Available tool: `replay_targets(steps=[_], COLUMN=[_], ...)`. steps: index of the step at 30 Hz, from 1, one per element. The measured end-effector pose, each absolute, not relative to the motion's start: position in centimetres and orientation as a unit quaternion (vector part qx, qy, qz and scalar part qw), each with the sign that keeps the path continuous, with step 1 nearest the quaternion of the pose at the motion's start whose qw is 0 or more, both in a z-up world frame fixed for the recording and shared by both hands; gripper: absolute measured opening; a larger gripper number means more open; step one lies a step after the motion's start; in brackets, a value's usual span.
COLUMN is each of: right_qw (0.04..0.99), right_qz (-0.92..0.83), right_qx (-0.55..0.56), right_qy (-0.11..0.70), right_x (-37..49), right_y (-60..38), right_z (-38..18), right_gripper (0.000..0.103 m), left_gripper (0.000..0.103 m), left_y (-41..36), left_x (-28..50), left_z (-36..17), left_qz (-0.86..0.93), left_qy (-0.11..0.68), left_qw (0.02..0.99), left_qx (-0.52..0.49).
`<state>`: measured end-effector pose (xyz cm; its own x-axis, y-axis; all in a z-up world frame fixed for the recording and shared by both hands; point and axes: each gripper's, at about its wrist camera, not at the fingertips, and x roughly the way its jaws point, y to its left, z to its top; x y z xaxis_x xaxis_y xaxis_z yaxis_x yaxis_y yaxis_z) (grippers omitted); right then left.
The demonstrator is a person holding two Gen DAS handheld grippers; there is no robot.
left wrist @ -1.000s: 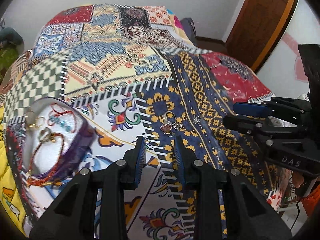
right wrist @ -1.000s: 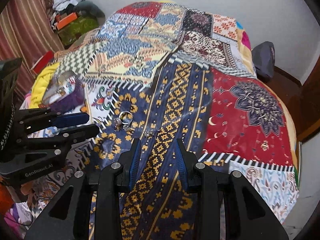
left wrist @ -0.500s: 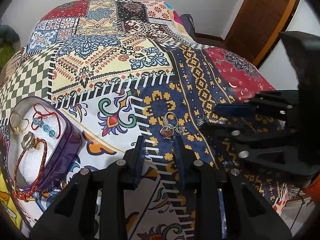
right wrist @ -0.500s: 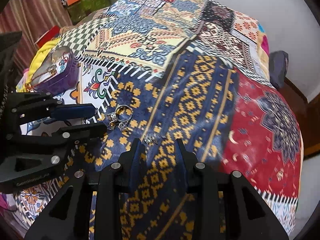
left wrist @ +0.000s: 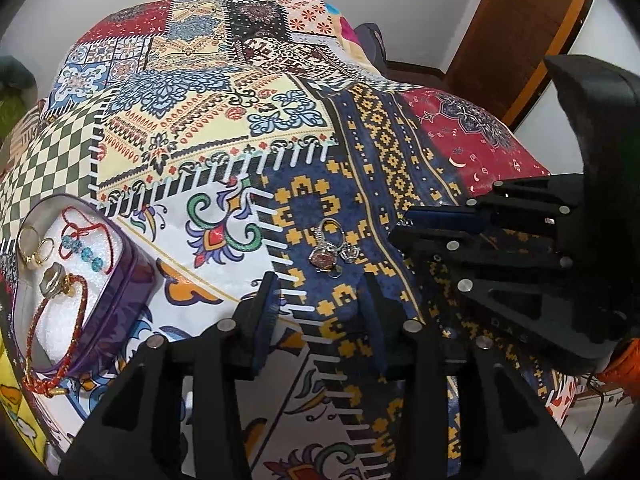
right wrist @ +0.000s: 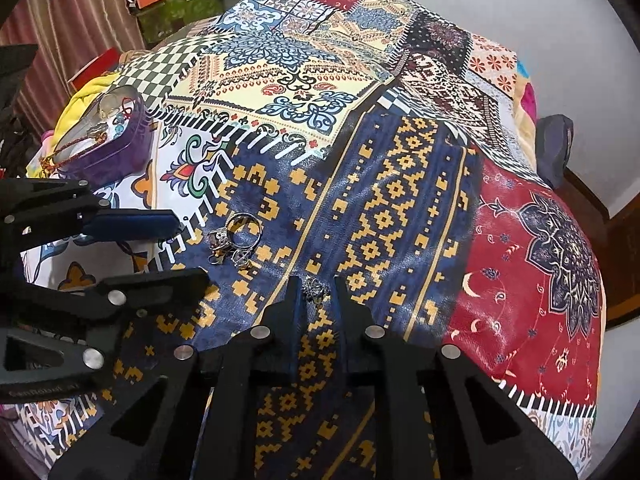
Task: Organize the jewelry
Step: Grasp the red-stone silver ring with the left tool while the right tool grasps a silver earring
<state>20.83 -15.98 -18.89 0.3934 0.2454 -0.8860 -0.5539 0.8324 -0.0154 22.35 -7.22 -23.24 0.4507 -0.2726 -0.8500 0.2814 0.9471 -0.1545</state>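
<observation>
A cluster of silver rings [left wrist: 330, 246], one with a reddish stone, lies on the blue-and-yellow patch of the bedspread; it also shows in the right wrist view [right wrist: 236, 238]. My left gripper [left wrist: 320, 292] is open, just short of the cluster. A small silver piece [right wrist: 316, 290] lies between the fingertips of my right gripper [right wrist: 316, 294], which is open around it. A purple jewelry box [left wrist: 100, 312] with a white foam pad holds red cord bracelets, blue beads and gold rings at the left; it also shows in the right wrist view [right wrist: 112, 152].
The patchwork bedspread [left wrist: 224, 120] covers the whole bed. A brown wooden door [left wrist: 516, 28] stands at the back right. Yellow cloth [right wrist: 84, 96] and clutter lie beside the box, with a striped curtain [right wrist: 68, 20] behind.
Both grippers have moved down and forward toward the bedspread. The left jaws have opened wider near the ring cluster. The right fingertips have come down around the small silver piece.
</observation>
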Motion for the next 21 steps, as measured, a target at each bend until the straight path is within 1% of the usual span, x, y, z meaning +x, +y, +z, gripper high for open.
replay_targets(steps=[5,13,14,15,17,21], right_qw=[0.825,0.836,0.837,0.837,0.838,0.840], right_qz=[0.237,0.222,0.221,0.221,0.221,0.222], right_qx=[-0.128,-0.096,-0.092,-0.091,-0.086,-0.085], right_qy=[0.497,0.492,0.492,0.492,0.491,0.488], right_x=[20.5,20.8,20.8,20.8,20.9,20.6], right_y=[-17.4,-19.3,-19.4,-19.5,-19.5,-19.5], right_z=[-18.3,-17.1,-17.0,-16.9,-16.9,-16.8], right_gripper=[0.012,0.012,0.012,0.012,0.012,0.012], left_gripper=[0.041,0.040,0.035,0.028,0.020,0.019], left_y=[-8.4,-9.3,-9.4,-9.5,-9.2,-8.5], left_x=[22.8,24.3,24.4,24.4,24.5,24.5], left_z=[-23.5,-23.9,-23.9,-23.9,-24.0,-23.9], left_qz=[-0.174,-0.164,-0.161,-0.157,-0.158,-0.164], left_qy=[0.499,0.497,0.495,0.493,0.493,0.494], left_qw=[0.849,0.852,0.853,0.855,0.855,0.854], left_qx=[0.022,0.018,0.023,0.028,0.023,0.002])
